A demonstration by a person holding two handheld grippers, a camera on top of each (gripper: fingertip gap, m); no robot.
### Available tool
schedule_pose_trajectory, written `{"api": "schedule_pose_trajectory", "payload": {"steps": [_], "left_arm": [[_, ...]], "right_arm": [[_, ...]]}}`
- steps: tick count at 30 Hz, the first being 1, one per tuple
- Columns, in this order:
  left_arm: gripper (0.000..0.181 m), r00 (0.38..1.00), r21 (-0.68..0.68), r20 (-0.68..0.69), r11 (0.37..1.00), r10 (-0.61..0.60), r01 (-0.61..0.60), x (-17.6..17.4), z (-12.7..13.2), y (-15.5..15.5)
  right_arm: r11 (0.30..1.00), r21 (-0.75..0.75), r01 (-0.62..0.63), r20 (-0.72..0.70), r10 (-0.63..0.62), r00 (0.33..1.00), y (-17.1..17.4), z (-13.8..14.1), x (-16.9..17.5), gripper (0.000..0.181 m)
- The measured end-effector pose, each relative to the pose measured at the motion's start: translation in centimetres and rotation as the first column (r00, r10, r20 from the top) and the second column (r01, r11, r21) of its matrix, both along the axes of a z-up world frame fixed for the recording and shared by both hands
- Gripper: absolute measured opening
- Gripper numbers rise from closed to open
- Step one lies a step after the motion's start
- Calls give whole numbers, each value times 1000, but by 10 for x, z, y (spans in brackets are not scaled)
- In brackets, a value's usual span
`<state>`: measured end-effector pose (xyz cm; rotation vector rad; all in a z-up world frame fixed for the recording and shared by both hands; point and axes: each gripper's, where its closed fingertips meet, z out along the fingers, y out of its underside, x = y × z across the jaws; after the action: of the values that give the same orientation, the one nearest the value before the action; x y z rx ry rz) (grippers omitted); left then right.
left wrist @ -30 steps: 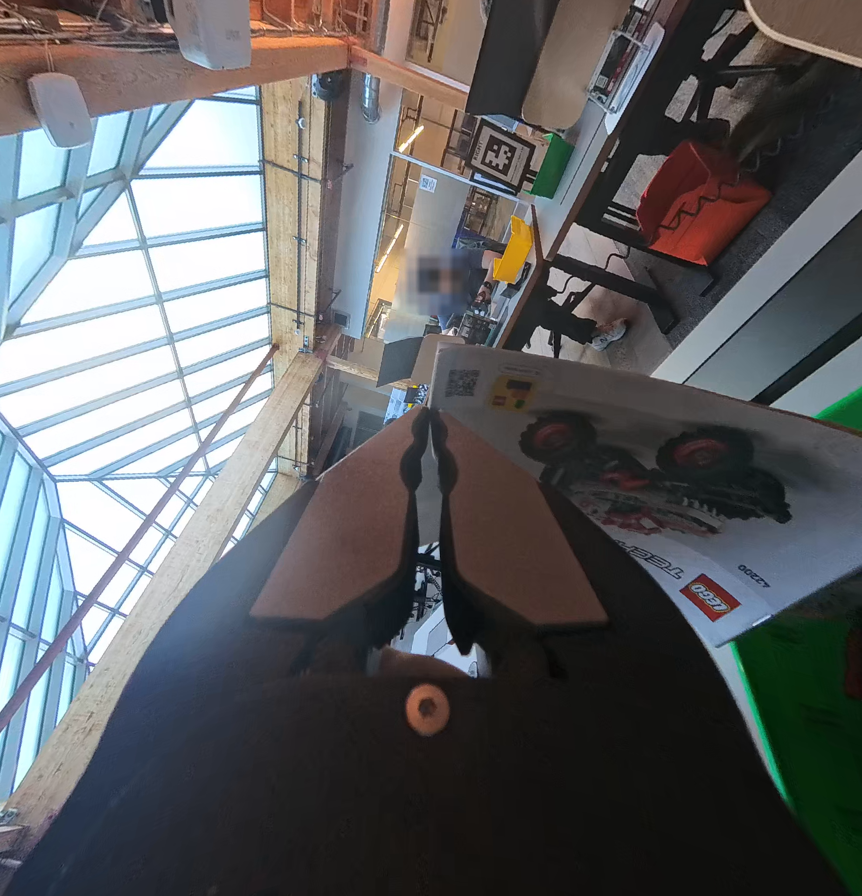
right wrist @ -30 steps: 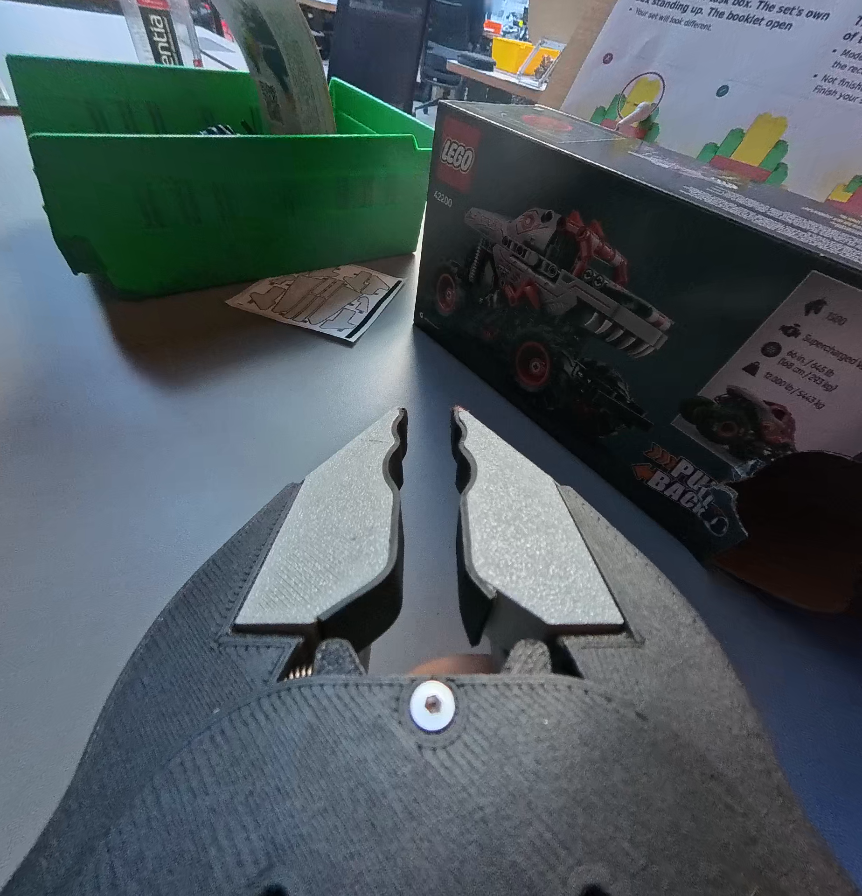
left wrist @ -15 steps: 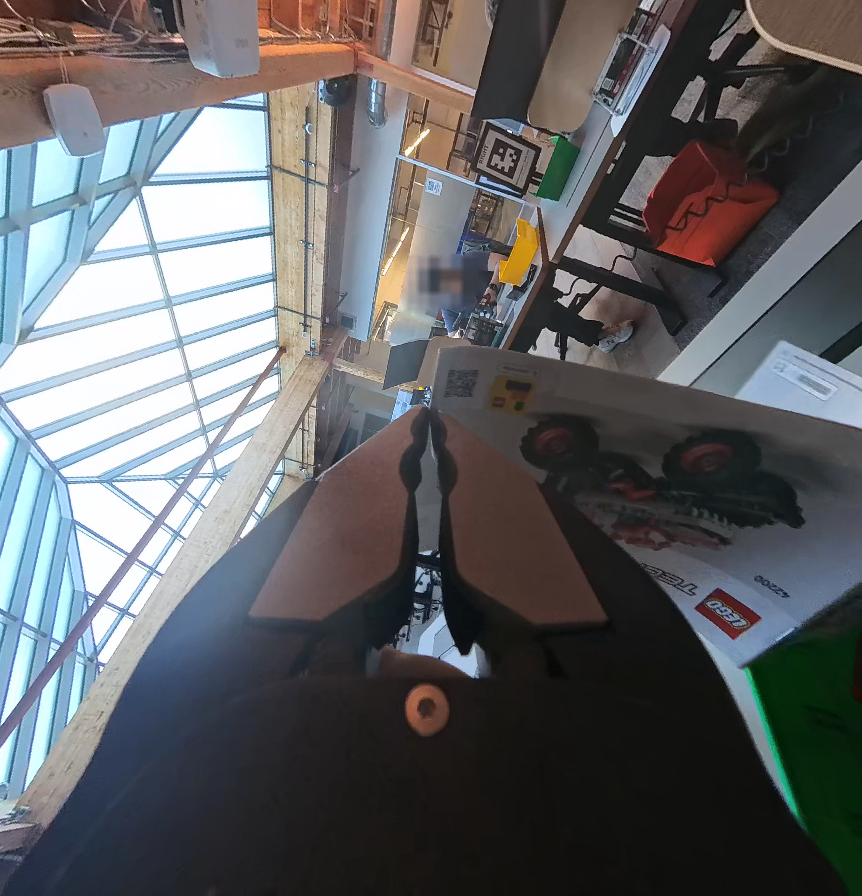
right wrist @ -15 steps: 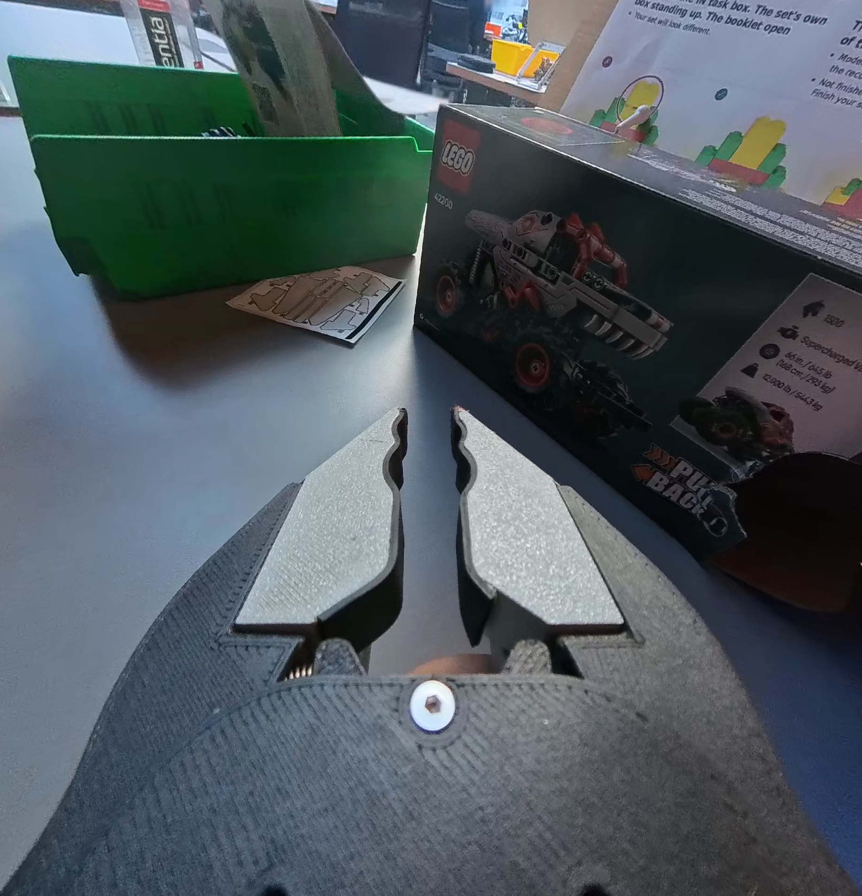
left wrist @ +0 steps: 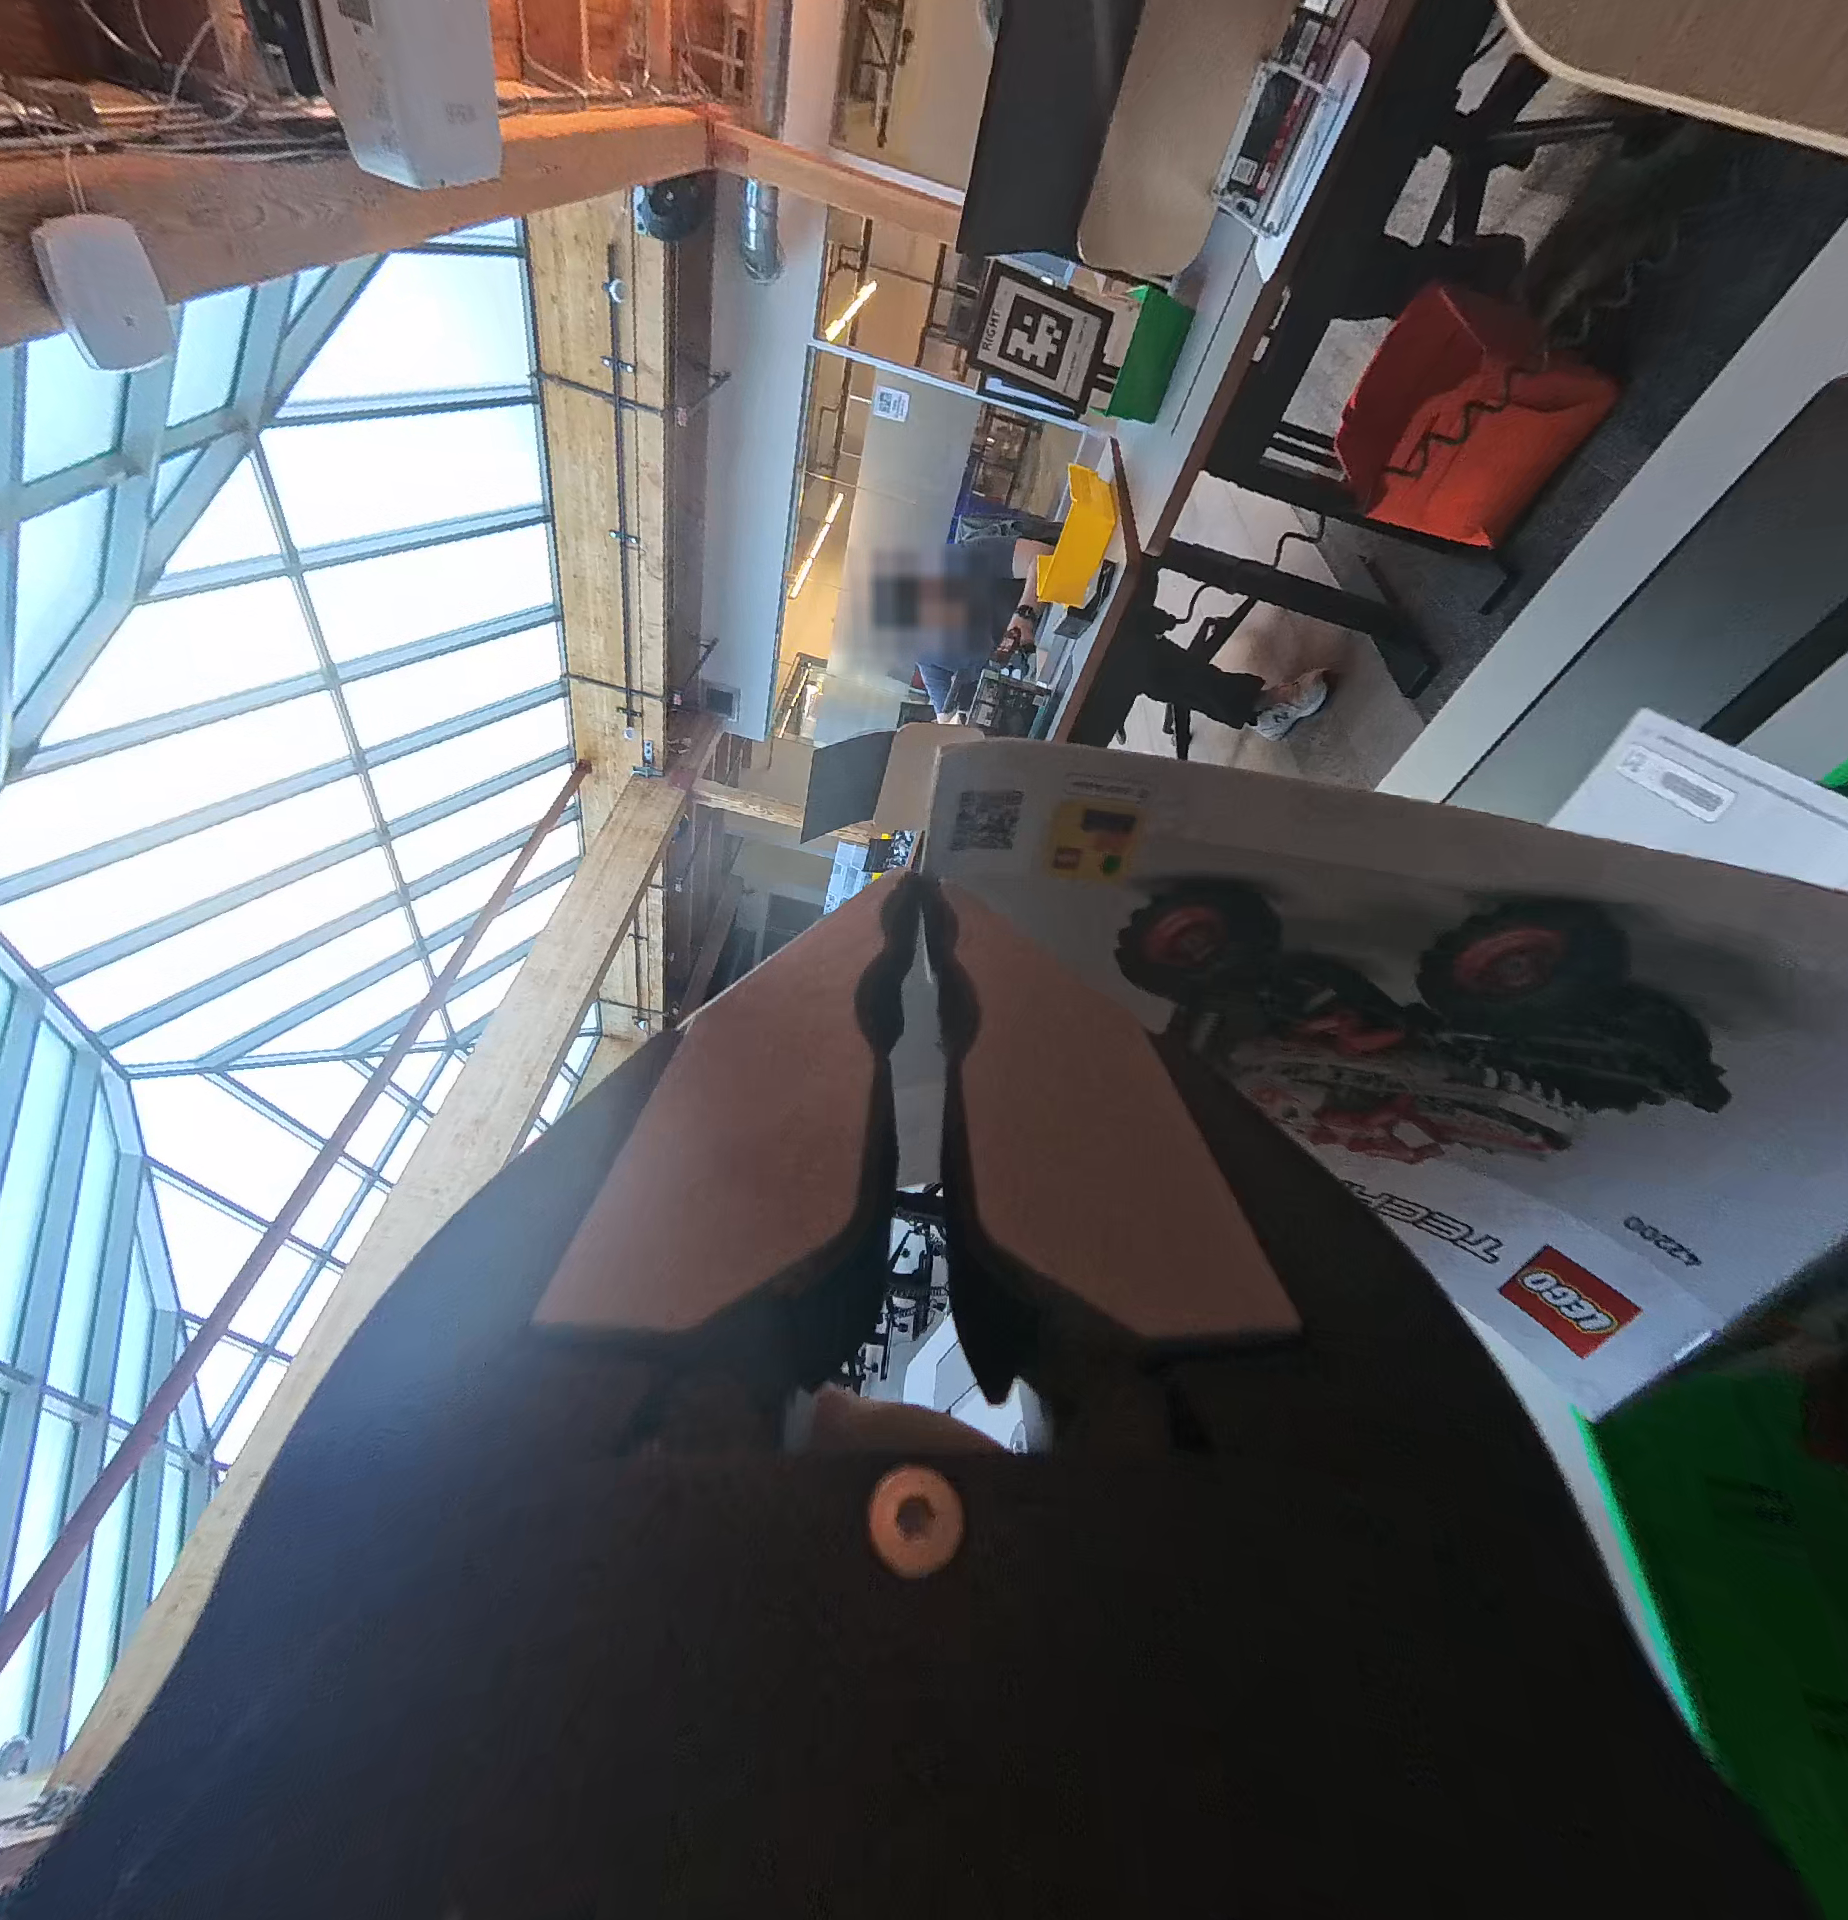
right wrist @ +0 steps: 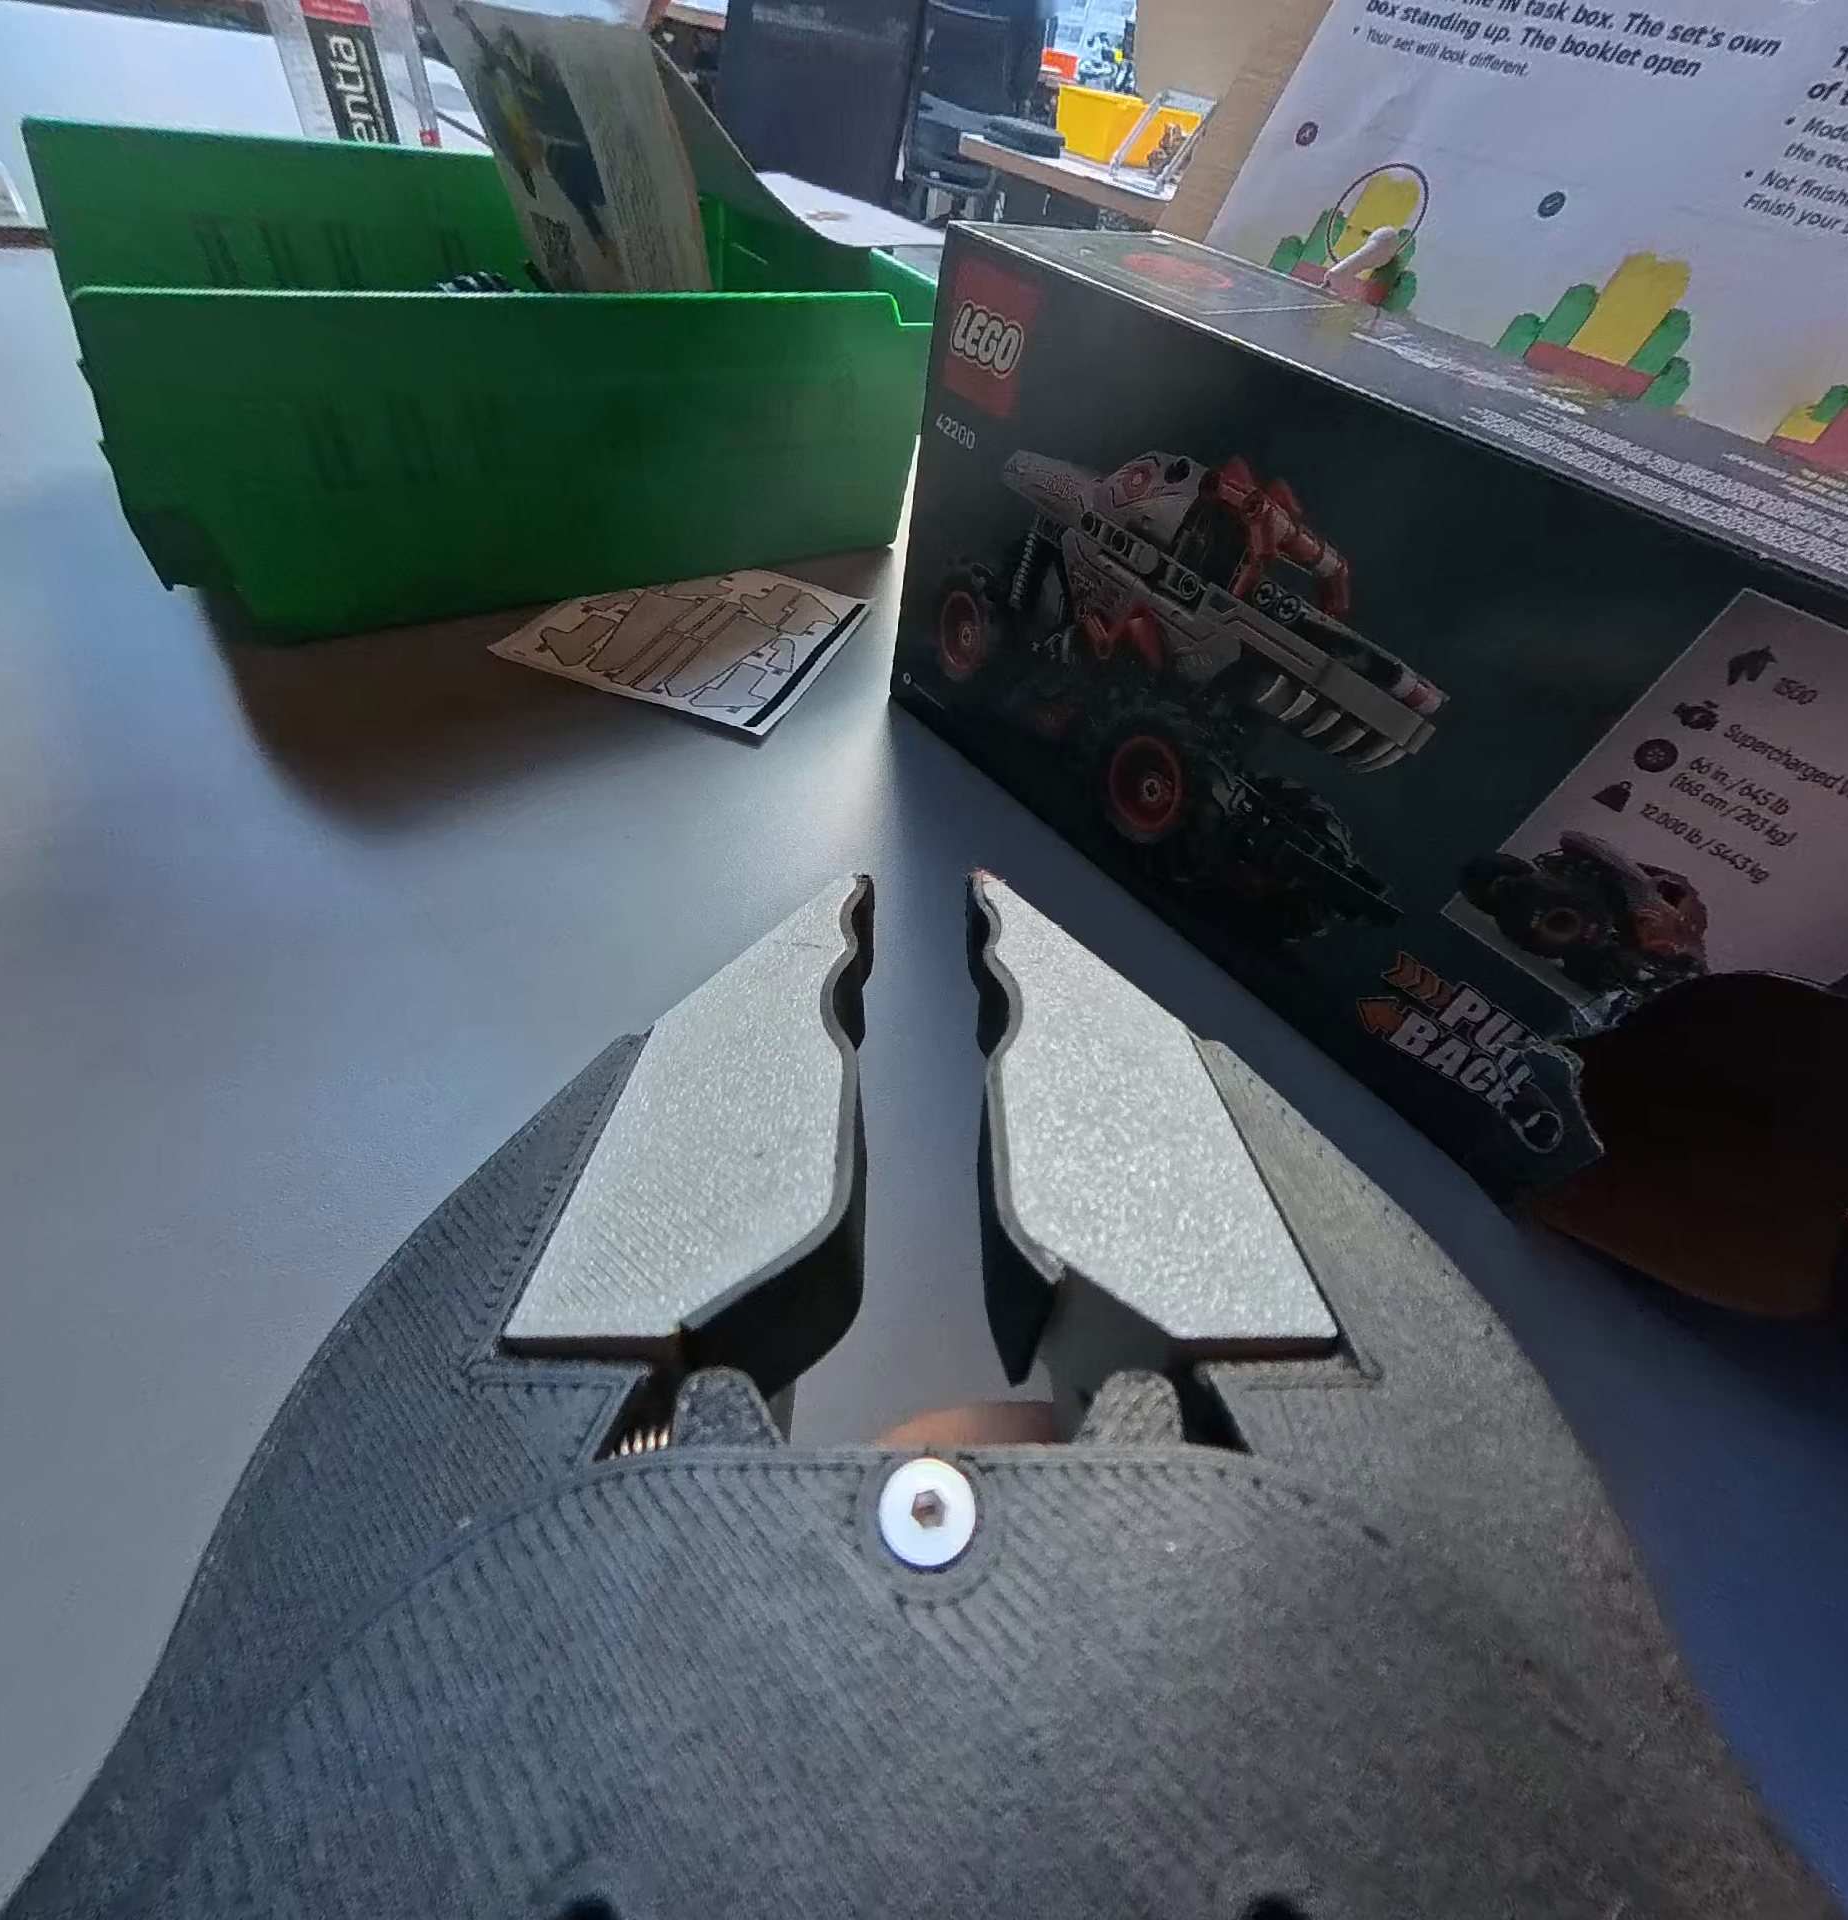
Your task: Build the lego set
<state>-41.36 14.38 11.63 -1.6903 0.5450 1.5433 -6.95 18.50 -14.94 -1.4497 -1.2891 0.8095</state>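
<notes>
My left gripper (left wrist: 920, 914) is shut on the edge of the white instruction booklet (left wrist: 1419, 997) with a monster truck on its cover, and holds it up in the air, pointing towards the ceiling. The booklet also shows in the right wrist view (right wrist: 587, 145), standing up above the green bin (right wrist: 484, 447). My right gripper (right wrist: 915, 894) is open and empty, low over the grey table (right wrist: 276, 883). The dark set box (right wrist: 1367, 644) stands just right of it. A sticker sheet (right wrist: 691, 655) lies flat between bin and box.
A printed poster (right wrist: 1574, 187) stands behind the box. A dark rounded object (right wrist: 1751, 1153) sits at the box's right end. A white box (left wrist: 1730, 810) and the green bin's wall (left wrist: 1751, 1579) show beside the booklet. Other tables and a person are far off. About 45 centimetres separates my left fingertips from my right.
My left gripper has lifted the booklet higher out of the green bin; it rises and tilts in the right wrist view. My right gripper has not moved.
</notes>
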Motion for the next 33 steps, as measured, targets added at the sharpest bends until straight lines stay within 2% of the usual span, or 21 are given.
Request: {"api": "schedule_pose_trajectory", "payload": {"steps": [10, 18, 21, 24, 26, 28, 33], "left_arm": [[0, 1000, -46, 6, 999, -4, 5, -2, -19, 16], [0, 996, -178, 87, 984, 9, 6, -14, -76, 37], [11, 992, -193, 121, 980, -26, 50, -11, -87, 37], [24, 971, -250, 238, 964, -28, 89, -7, -99, 29], [32, 946, -305, 320, 940, -53, 156, 3, -109, 21], [32, 898, -385, 429, 881, -94, 276, 24, -126, 7], [40, 838, -533, 544, 753, -45, 387, 47, -164, -28]], "right_arm": [[1000, 1, -2, 4, 2, 1000, 0, -1, 0, 14], [1000, -6, -9, 10, 9, 1000, 0, -3, -2, 14], [1000, -8, -13, 9, 13, 1000, -1, -3, -2, 14], [1000, -8, -19, 10, 19, 1000, -2, -3, -2, 14], [1000, -6, -22, 13, 22, 1000, -3, -4, -3, 14], [1000, -3, -23, 12, 24, 1000, -4, -4, -3, 14], [1000, -1, -25, 14, 25, 1000, -5, -4, -3, 15]]}}
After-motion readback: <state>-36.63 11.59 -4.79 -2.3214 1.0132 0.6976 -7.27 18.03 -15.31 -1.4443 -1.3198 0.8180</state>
